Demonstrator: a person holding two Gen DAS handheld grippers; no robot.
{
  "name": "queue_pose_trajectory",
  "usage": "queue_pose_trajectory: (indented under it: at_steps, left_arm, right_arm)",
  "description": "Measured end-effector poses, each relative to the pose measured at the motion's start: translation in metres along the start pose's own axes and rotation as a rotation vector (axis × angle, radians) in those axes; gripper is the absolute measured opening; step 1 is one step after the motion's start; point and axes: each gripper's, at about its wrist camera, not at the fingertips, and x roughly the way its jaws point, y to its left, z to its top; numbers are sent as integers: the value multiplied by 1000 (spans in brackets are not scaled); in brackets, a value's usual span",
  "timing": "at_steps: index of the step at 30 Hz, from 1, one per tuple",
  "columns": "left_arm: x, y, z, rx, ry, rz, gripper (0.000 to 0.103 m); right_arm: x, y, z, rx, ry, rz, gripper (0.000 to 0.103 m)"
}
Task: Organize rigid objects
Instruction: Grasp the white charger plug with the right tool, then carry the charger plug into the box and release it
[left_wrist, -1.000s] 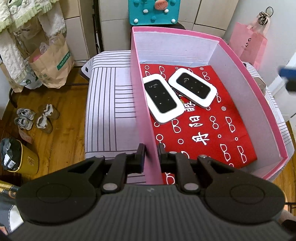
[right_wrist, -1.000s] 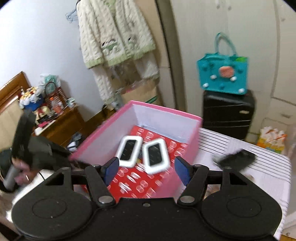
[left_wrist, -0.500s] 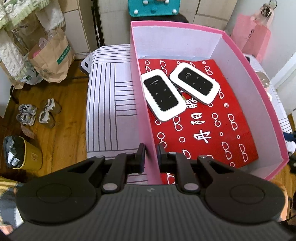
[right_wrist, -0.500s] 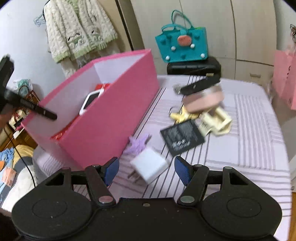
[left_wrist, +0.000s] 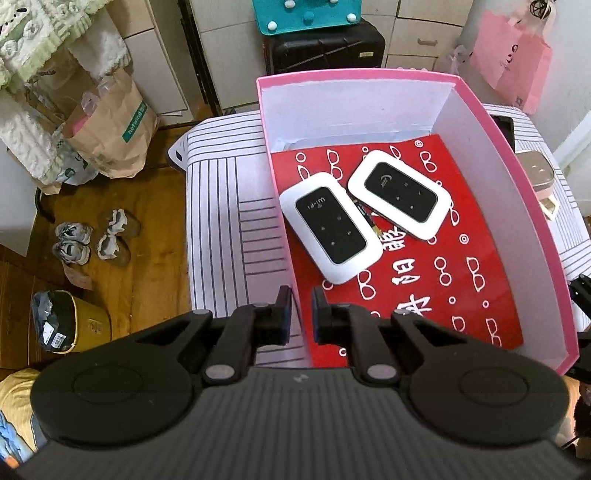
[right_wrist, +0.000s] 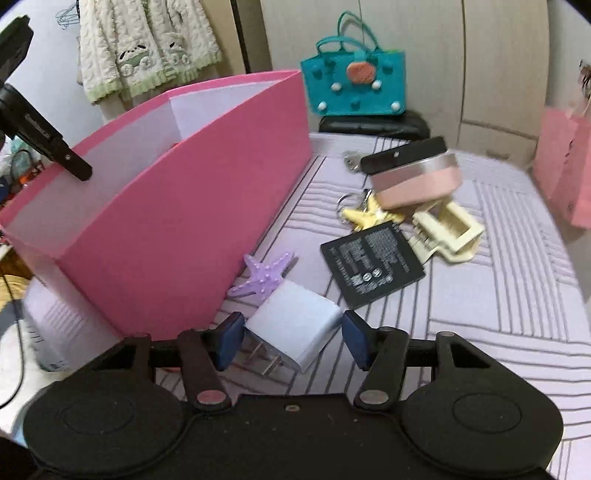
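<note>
Sorting looks barely begun, judging by where things lie. Largest is the desk (right_wrist: 517, 302) with its striped lilac cloth, and on it the pink box (left_wrist: 532, 206), whose left wall sits between the fingers of the left claw (left_wrist: 298, 314); that claw is closed to a narrow gap on the wall near the corner closest to it, steadying the box from above and looking down into it. Ahead of the left claw, on the red liner (left_wrist: 461, 280) inside the box, two white pocket routers (left_wrist: 330, 227) (left_wrist: 399, 194) lie side by side, so two items seem to be put away. The rest is outside the box, ahead of the right claw (right_wrist: 293, 338): a pink round tin (right_wrist: 419, 182) with a dark flat thing on top, a cream hair clip (right_wrist: 448, 230), a black battery (right_wrist: 371, 262), a yellow star keyring (right_wrist: 364, 216) and a purple starfish (right_wrist: 260, 277). The right claw is low over the desk, spread wide and gripping nothing, with the white charger plug (right_wrist: 295, 325) lying between its fingers, prongs toward the camera; I judge it the next pick.
</note>
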Motion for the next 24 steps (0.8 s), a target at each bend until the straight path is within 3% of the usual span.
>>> queue_pose_trajectory:
  at_steps: [7,12,19,24]
  left_arm:
    - [-3,-1,-7,15,-32,9,7]
    - [-5,0,-12,17,-66,5,7]
    - [-8,2,-23,-10,-143,0,7]
    - [-8,5,-25,-32,-161,-14,7]
  right_arm:
    - [-13,-14,5,25,12,30,63]
    - [-40,-21,24,14,-25,44,63]
    - [-84,0,80,-143,-129,116,63]
    - [-75,30,119,-273,-118,197,63]
